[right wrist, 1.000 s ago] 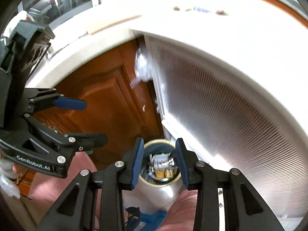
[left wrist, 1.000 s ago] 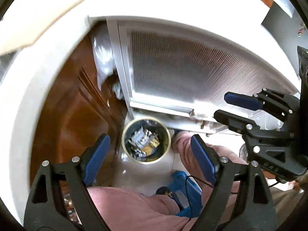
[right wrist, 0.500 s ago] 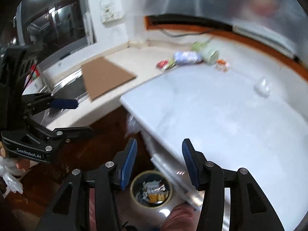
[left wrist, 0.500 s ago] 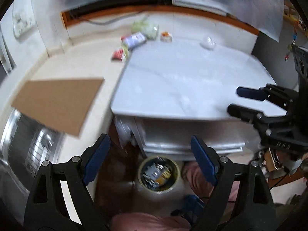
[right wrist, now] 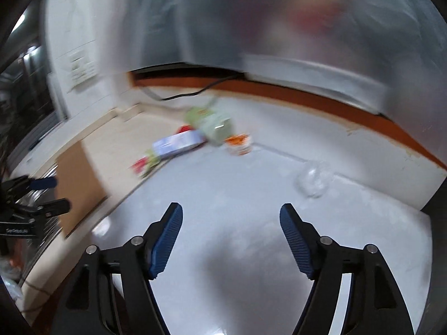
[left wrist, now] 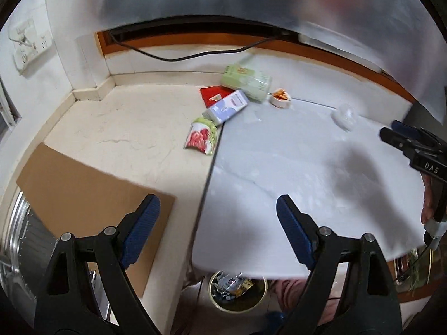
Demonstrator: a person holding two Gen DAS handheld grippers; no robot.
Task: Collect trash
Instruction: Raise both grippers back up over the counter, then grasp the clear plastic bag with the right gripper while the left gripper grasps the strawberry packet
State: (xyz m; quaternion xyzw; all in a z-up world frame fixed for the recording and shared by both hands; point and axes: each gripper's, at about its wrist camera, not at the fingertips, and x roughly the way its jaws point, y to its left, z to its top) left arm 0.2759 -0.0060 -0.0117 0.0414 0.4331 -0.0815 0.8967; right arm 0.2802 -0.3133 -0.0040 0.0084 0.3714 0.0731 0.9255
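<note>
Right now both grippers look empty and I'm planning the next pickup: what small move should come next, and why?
Probably carry the right gripper forward toward the crumpled clear wrapper. Its jaws have just been opening, with nothing between them, and that wrapper lies nearest, alone on the white tabletop. The left gripper is open and empty too.

A pale green carton [left wrist: 247, 81] lay on its side at the back of the table [left wrist: 279, 167], with a red packet [left wrist: 213, 97] and a lavender box [left wrist: 226, 107] touching below it. A red-and-green wrapper [left wrist: 201, 136] lay nearest. A small orange-printed cup [left wrist: 280, 98] sat just beside the carton; a crumpled clear plastic piece [left wrist: 345, 115] lay apart. Below, the round bin [left wrist: 237, 287] held wrappers.
</note>
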